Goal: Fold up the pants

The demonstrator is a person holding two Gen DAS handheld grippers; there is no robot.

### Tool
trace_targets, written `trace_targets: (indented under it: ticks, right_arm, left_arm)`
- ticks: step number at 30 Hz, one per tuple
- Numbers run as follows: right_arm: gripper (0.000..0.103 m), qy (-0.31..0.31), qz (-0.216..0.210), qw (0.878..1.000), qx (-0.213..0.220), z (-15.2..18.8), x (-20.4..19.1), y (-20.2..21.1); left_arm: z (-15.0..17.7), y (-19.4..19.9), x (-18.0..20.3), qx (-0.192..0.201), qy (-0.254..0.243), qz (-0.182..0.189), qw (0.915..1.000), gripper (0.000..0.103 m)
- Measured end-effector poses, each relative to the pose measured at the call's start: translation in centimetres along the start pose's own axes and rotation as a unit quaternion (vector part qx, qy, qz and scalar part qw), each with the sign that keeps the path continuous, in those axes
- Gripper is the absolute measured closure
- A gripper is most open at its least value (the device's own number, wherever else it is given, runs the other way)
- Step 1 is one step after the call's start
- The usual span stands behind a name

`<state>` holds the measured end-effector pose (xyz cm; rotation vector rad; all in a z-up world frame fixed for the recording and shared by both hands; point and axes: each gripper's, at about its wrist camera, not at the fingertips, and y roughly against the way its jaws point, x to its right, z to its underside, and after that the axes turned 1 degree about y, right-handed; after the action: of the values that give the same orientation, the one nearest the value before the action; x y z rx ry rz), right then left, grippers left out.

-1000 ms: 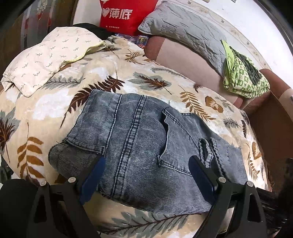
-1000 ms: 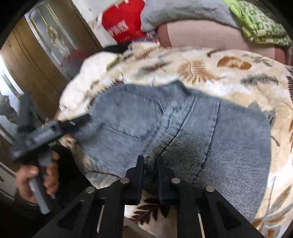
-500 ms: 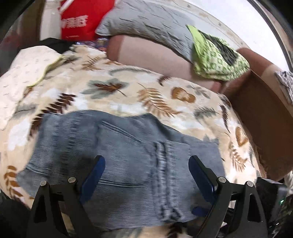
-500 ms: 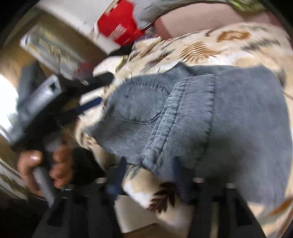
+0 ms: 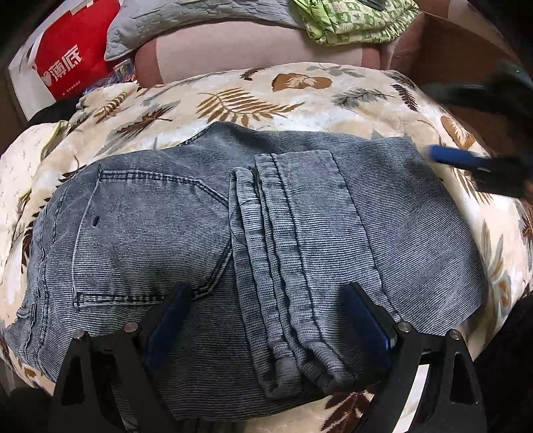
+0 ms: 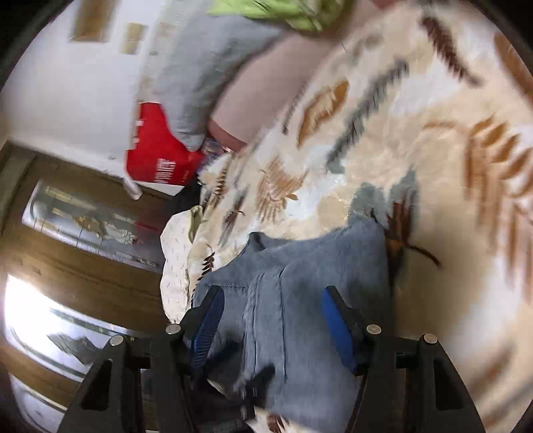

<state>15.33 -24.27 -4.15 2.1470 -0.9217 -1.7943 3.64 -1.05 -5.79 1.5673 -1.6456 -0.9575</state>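
Observation:
Grey-blue jeans (image 5: 206, 239) lie folded into a compact rectangle on the leaf-print blanket (image 5: 253, 96), back pocket up on the left, bunched leg seams down the middle. My left gripper (image 5: 266, 316) is open, its blue pads spread over the near edge of the jeans, holding nothing. My right gripper (image 6: 269, 316) is open above the jeans (image 6: 299, 283) in its blurred, tilted view. It also shows in the left wrist view (image 5: 466, 163) as a blurred blue finger at the jeans' far right corner.
A red bag (image 5: 66, 60) and a grey pillow (image 5: 186, 26) stand at the back left. A green patterned garment (image 5: 353, 20) lies on the brown sofa back (image 5: 253, 50). A cream cloth (image 5: 20, 166) lies at the left. A wooden door (image 6: 66, 253) is at the left.
My right gripper let go of the jeans' edge, opened and swung up and to the right. My left gripper moved closer over the jeans, which now lie flat and folded.

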Motion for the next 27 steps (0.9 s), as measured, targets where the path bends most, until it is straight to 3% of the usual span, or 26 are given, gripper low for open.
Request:
trace_targets:
  ticks: [3, 6, 9, 13, 16, 18, 22, 25, 27]
  right_arm:
    - [0.039, -0.019, 0.049, 0.999, -0.014, -2.7, 2.8, -3.9]
    - [0.040, -0.061, 0.016, 0.998, -0.002, -2.9, 4.1, -4.1]
    - [0.040, -0.021, 0.029, 0.999, 0.006, -0.7, 1.5, -1.4]
    - [0.040, -0.023, -0.010, 1.000, 0.005, 4.0, -0.1, 2.3]
    - [0.040, -0.055, -0.022, 0.998, -0.011, 7.5, 0.8, 2.7]
    - [0.040, -0.080, -0.007, 0.997, -0.021, 9.1, 2.7, 1.8]
    - [0.041, -0.110, -0.014, 0.994, -0.013, 9.7, 4.0, 1.9]
    - [0.040, -0.077, -0.025, 0.997, -0.002, 10.0, 2.1, 3.0]
    - [0.040, -0.073, -0.018, 0.997, -0.004, 10.4, 2.5, 3.5]
  left_arm:
    - [0.1, 0.0, -0.1, 0.005, -0.006, -0.001, 1.0000, 0.010]
    - [0.2, 0.2, -0.2, 0.007, -0.005, 0.003, 1.0000, 0.009]
    - [0.3, 0.1, -0.2, 0.011, -0.005, 0.005, 0.9999, 0.009]
    - [0.2, -0.1, -0.2, 0.014, -0.004, 0.007, 0.9999, 0.009]
    - [0.1, -0.1, -0.2, 0.014, -0.005, 0.008, 0.9999, 0.009]
    - [0.2, -0.1, -0.2, 0.015, -0.006, 0.007, 0.9998, 0.009]
    - [-0.1, 0.5, -0.5, 0.014, -0.004, 0.015, 0.9998, 0.011]
    - [-0.5, 2.3, -0.9, 0.038, 0.015, 0.019, 0.9990, 0.011]
    - [-0.4, 2.6, -0.5, 0.040, 0.001, 0.011, 0.9991, 0.011]
